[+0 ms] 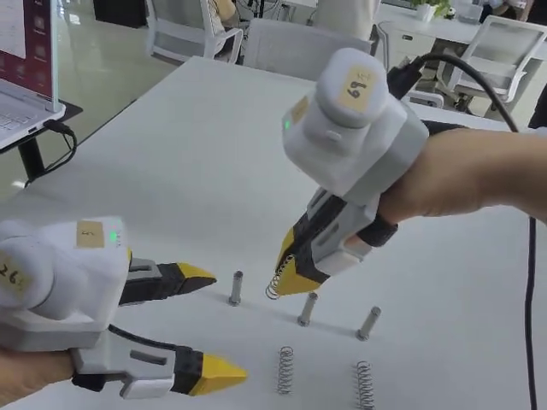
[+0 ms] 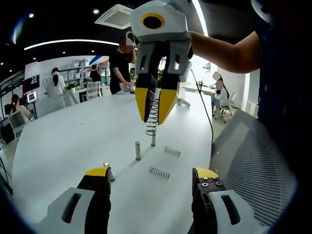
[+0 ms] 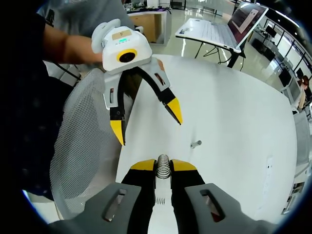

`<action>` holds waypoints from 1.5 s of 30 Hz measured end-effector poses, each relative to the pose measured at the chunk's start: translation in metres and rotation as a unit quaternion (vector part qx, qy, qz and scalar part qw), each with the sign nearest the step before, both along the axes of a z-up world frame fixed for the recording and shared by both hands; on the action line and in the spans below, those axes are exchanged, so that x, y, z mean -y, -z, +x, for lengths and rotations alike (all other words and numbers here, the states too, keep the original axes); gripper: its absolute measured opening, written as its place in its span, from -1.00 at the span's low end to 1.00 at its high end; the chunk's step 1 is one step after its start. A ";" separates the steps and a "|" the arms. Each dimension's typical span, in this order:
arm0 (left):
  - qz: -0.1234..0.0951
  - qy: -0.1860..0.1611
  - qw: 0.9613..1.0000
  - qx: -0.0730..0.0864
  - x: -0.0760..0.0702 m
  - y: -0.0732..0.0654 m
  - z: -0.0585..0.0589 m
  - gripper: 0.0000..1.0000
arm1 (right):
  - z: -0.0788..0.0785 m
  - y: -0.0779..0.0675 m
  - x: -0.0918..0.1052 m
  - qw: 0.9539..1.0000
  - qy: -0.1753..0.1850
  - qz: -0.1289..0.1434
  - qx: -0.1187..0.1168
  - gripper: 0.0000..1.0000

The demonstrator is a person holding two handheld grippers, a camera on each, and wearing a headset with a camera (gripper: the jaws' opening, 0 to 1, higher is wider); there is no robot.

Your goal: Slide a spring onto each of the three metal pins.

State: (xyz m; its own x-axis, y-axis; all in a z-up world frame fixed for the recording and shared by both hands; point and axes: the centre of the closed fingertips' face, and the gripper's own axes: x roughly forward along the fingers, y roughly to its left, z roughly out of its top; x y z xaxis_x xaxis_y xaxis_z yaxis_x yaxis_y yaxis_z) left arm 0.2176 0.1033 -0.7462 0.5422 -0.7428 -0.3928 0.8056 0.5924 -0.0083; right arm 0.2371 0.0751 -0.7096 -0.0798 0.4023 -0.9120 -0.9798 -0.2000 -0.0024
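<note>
Three short metal pins stand upright on the white table: one on the left (image 1: 236, 288), one in the middle (image 1: 308, 308) and one on the right (image 1: 368, 323). My right gripper (image 1: 286, 282) is shut on a spring (image 1: 274, 287), which hangs tilted between the left and middle pins, just above the table. In the right gripper view the spring (image 3: 164, 166) sits pinched between the yellow tips. My left gripper (image 1: 214, 323) is open and holds nothing, low at the left with its upper tip close to the left pin. Two more springs (image 1: 285, 369) (image 1: 365, 383) lie flat in front of the pins.
A laptop (image 1: 21, 68) stands on a separate stand at the far left. Office chairs (image 1: 299, 43) line the table's far edge. A black cable (image 1: 530, 282) trails from my right gripper along the right side. People stand in the background (image 2: 122, 63).
</note>
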 end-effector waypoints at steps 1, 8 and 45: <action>0.005 -0.004 1.000 0.001 -0.003 0.002 0.001 0.34 | 0.002 0.001 -0.001 1.000 0.000 -0.001 0.000 -0.83; 0.016 -0.029 0.999 0.005 -0.022 0.018 0.005 0.50 | 0.012 0.006 -0.008 1.000 0.007 0.000 -0.001 -0.83; 0.040 -0.050 0.998 -0.013 -0.046 0.052 0.005 0.45 | 0.071 0.065 -0.050 0.997 0.003 -0.073 0.034 -0.83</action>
State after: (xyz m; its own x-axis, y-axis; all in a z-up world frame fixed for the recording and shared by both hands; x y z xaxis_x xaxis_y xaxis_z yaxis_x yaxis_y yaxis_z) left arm 0.2222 0.1498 -0.7980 0.6012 -0.6509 -0.4636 0.7425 0.6694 0.0232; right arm 0.3076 0.1255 -0.7742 -0.0136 0.2652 -0.9641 -0.9795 -0.1972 -0.0404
